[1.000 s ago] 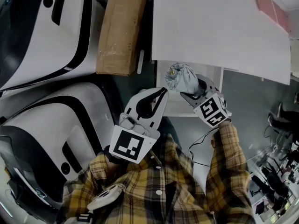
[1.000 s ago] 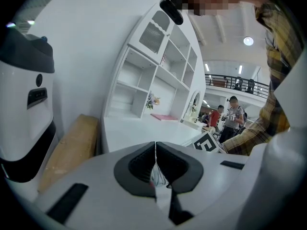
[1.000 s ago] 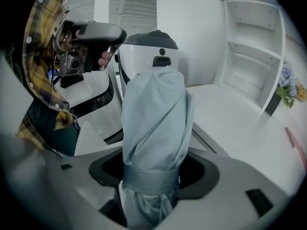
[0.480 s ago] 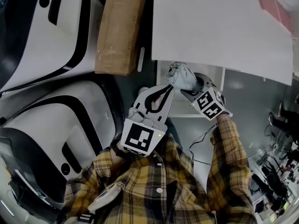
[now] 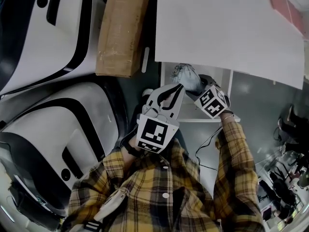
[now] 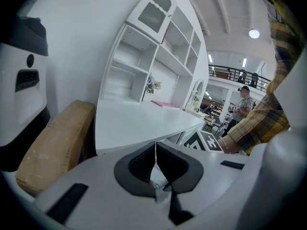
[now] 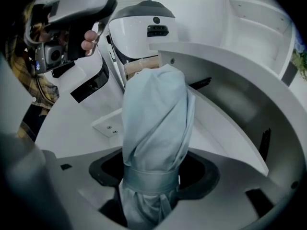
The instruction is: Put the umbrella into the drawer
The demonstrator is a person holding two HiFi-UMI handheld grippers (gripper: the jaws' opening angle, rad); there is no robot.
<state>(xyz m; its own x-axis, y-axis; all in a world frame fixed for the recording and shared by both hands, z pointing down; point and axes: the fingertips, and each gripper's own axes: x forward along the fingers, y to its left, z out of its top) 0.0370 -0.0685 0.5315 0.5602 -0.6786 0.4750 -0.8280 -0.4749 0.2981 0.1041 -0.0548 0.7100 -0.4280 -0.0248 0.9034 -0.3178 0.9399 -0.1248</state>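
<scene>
just over the open drawer (image 5: 190, 111), the right gripper (image 7: 153, 176) clamped the folded umbrella (image 7: 153, 119), the left gripper (image 6: 155, 152) pinched closed, empty, beside it.

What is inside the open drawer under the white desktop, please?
Only a bare white strip of the drawer shows. The umbrella, clamped in the right gripper, and the left gripper cover the rest.

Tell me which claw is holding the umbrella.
The right gripper: its claw is clamped around the folded light-blue umbrella. The left gripper has its claw shut with nothing in it.
</scene>
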